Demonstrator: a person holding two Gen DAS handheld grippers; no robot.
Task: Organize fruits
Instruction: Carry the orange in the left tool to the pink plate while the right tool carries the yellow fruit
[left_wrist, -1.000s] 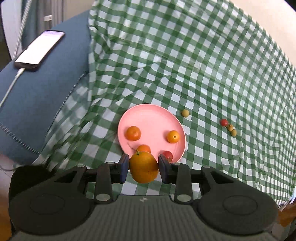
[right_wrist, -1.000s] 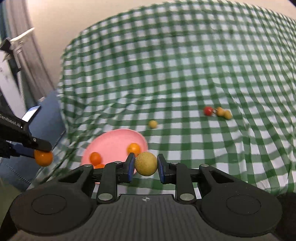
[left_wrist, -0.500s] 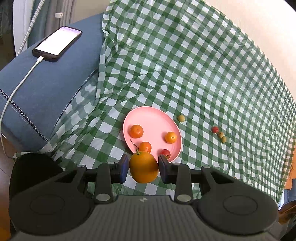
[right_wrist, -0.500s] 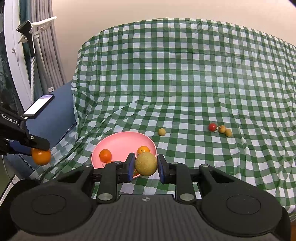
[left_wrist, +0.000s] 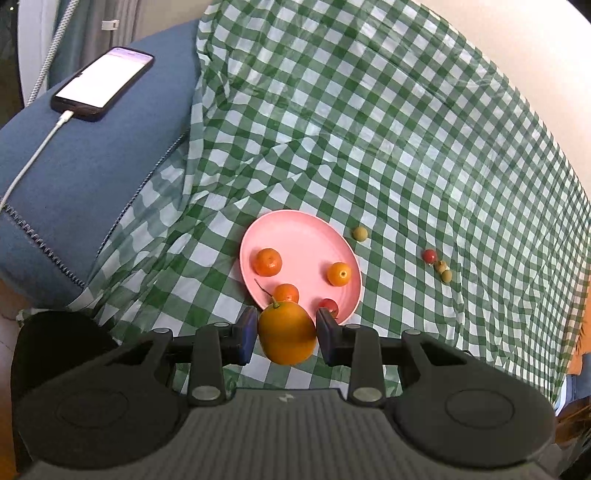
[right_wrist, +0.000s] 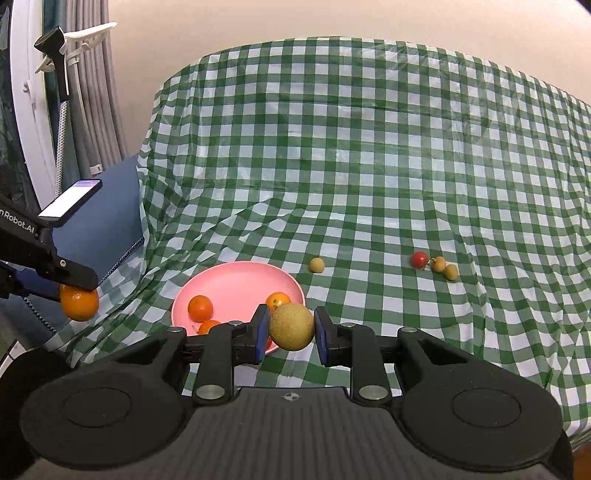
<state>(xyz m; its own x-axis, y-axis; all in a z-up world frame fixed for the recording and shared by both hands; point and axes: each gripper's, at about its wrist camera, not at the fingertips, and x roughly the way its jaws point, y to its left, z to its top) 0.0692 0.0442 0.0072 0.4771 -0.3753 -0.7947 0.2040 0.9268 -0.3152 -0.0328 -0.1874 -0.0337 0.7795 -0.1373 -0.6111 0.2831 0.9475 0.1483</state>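
My left gripper (left_wrist: 286, 334) is shut on a large orange (left_wrist: 287, 332) with a green stem, held in the air just short of the pink plate (left_wrist: 295, 232). On that plate lie three small orange fruits and a red one. My right gripper (right_wrist: 291, 328) is shut on a round tan fruit (right_wrist: 291, 325), also lifted, in front of the pink plate (right_wrist: 236, 277). In the right wrist view the left gripper (right_wrist: 70, 278) and its orange (right_wrist: 78, 303) show at the far left.
On the green checked cloth (left_wrist: 369, 129) lie a loose tan fruit (left_wrist: 359, 233) and a cluster of a red fruit (left_wrist: 429, 255) with two tan ones. A phone (left_wrist: 101, 83) on a cable rests on a blue cushion (left_wrist: 74, 184) at the left. Curtains and a stand are at the left.
Both grippers keep their fruits. The left wrist view has pulled back and tilted, so the plate looks smaller and farther. The right gripper rose a little and rolled, bringing the curtain side into view.
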